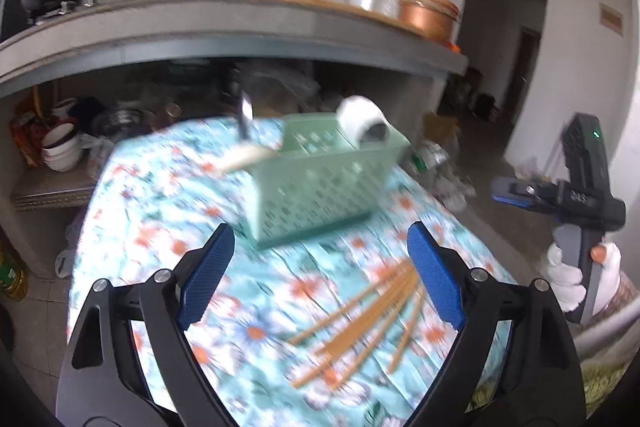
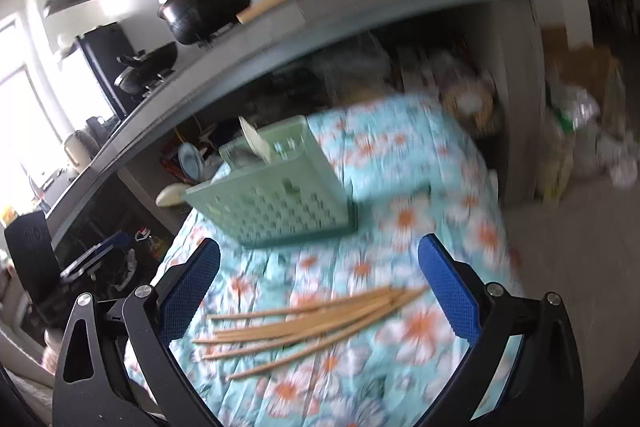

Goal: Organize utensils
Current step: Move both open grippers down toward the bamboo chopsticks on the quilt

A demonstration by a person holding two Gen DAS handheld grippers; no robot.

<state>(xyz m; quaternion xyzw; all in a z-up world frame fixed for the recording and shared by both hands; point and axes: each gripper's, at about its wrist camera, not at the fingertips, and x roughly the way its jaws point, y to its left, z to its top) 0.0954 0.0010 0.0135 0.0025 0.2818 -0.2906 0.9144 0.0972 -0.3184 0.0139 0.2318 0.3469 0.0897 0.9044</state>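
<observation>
Reaching for stock, I log the following, all placed from the green basket [image 1: 320, 183] on the flowered cloth [image 1: 160, 211].

- Chopsticks [image 2: 316, 323]: loose fan on the cloth, just in front of the basket, none yet inside.
- Basket: already carries a spoon [image 1: 245, 115] and a white roll [image 1: 362, 121].
- Left gripper [image 1: 320, 275]: jaws wide, holding nothing.
- Right gripper [image 2: 320, 287]: jaws wide, holding nothing, above the chopsticks.

Step, as I judge it: approach to pick. Next I need pads straddling one stick across its length.
</observation>
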